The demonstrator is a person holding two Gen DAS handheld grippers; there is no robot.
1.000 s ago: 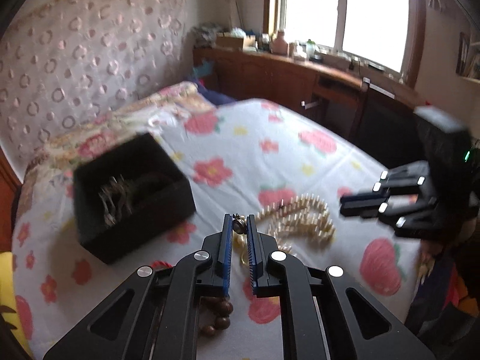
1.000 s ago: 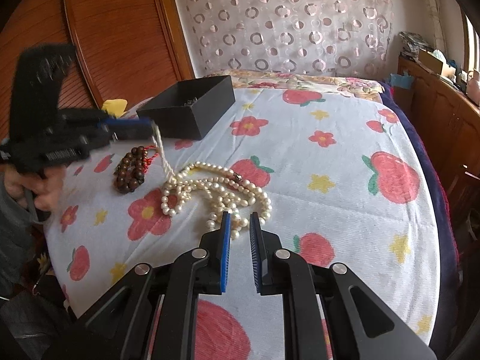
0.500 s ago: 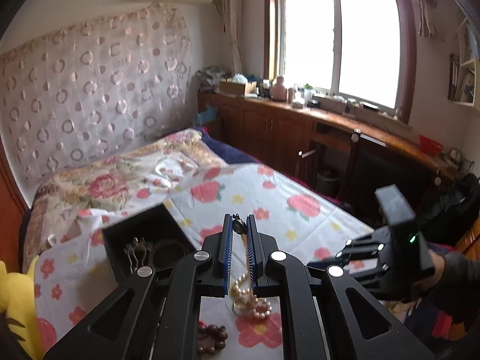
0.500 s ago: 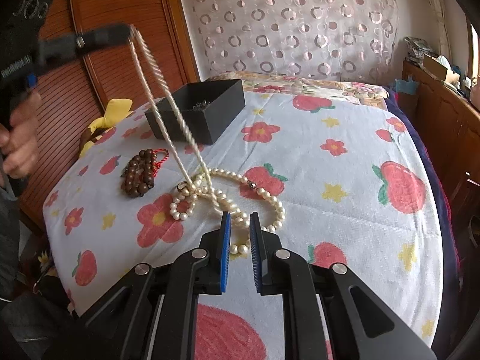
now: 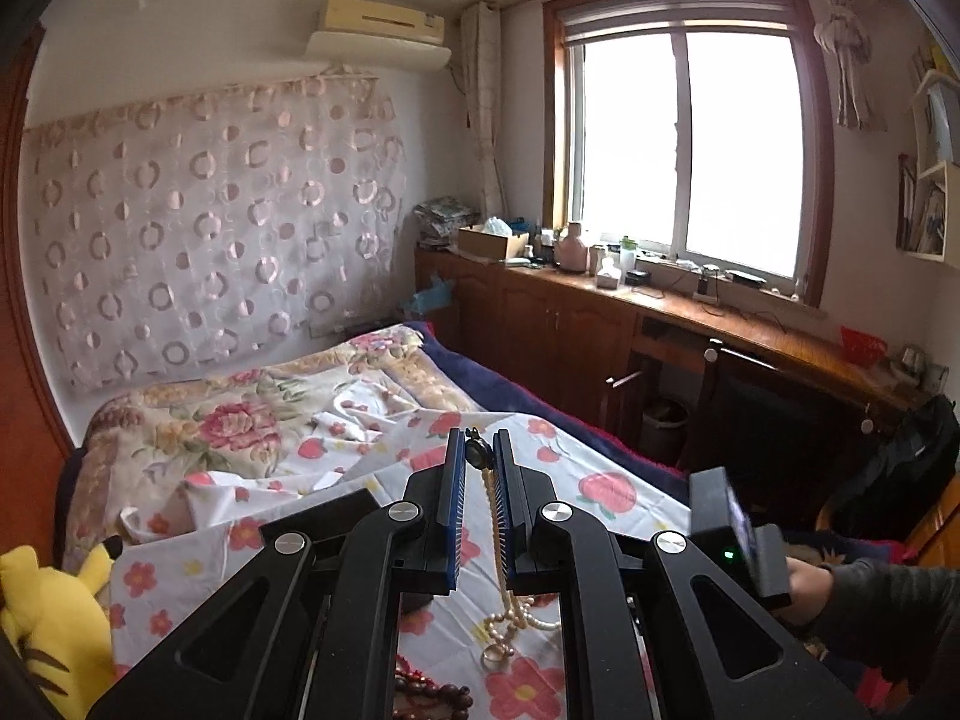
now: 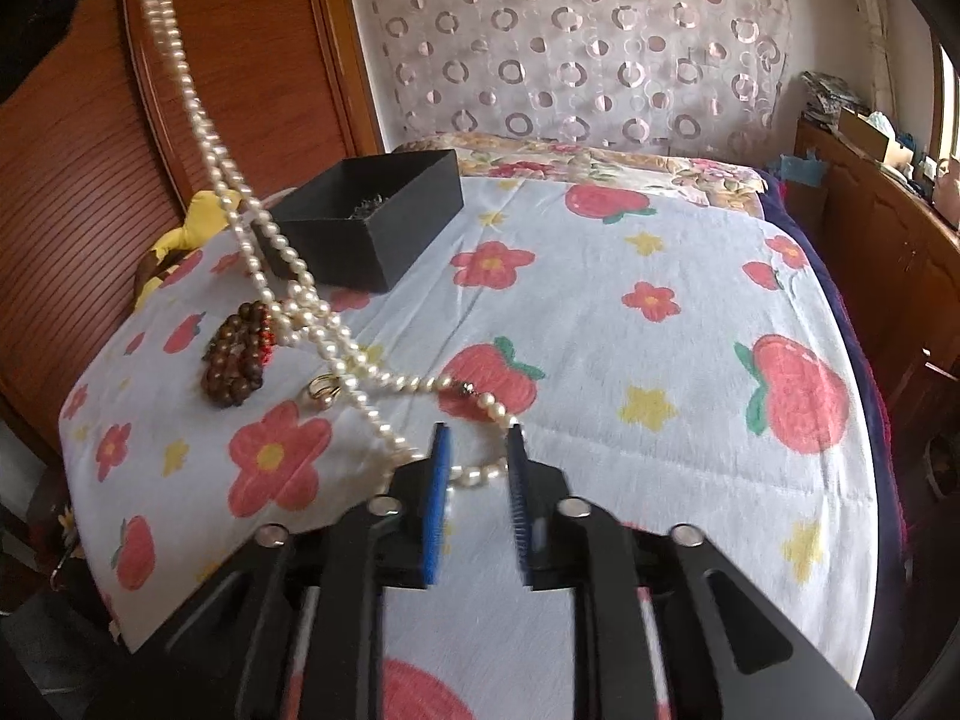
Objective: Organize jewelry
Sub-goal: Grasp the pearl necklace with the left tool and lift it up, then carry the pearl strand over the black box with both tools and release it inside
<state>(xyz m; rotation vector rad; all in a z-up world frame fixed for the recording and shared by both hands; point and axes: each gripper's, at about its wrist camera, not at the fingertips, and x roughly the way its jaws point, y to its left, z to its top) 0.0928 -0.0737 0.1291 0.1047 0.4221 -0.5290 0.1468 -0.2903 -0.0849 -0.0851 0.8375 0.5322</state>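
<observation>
Daylight came through a wide window (image 5: 684, 144) above a long wooden cabinet (image 5: 540, 324) cluttered with bottles and boxes. A circle-patterned curtain (image 5: 204, 240) covered the far wall, under an air conditioner (image 5: 378, 33). A flowered sheet (image 6: 630, 360) covered the bed, beside a wooden headboard (image 6: 90, 180).

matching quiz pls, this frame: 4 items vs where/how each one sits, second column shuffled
Items:
1. long white pearl necklace
2. open black rectangular box
3. dark brown wooden bead bracelet
4. small gold ring

States:
A. lying flat on the floral bedsheet, left of the pearl strands
B. strung up from the sheet, clasp end pinched in the left gripper
C. on the sheet under the taut pearl strands, just right of the wooden beads
D. standing on the bed's far left, metal pieces inside

Pairs: 1-B, 2-D, 3-A, 4-C
</observation>
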